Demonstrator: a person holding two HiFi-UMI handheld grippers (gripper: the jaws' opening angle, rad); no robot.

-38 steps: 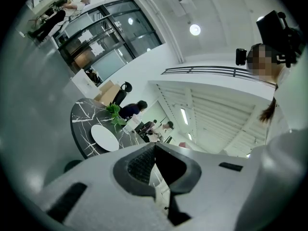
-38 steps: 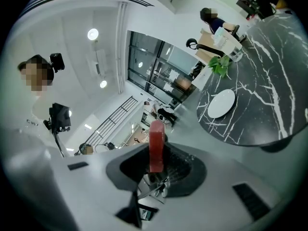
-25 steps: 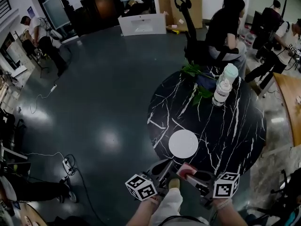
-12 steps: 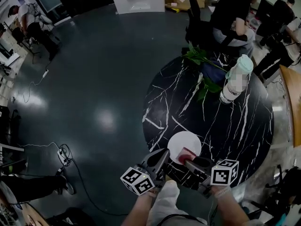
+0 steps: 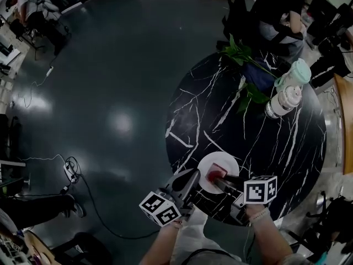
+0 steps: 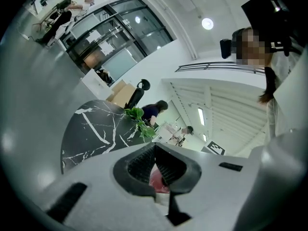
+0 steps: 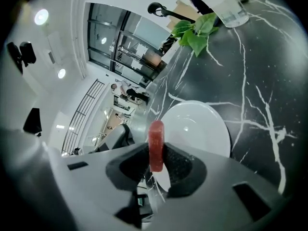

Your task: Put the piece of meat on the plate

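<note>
The right hand-held gripper [image 5: 219,179] holds a red piece of meat [image 5: 213,174] over a white plate [image 5: 227,161] on the black marbled counter [image 5: 265,148]; the left hand-held gripper [image 5: 191,178] hovers just beside the plate's rim.

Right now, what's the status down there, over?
Right gripper shut on the meat, edge-up over the plate. Left gripper shut, empty, alongside. Plate bare, nothing in the way.

In the right gripper view, the bottle [image 7: 230,8] is cut off by the top edge. The piece of meat [image 7: 156,143] hides part of the plate [image 7: 202,129].
</note>
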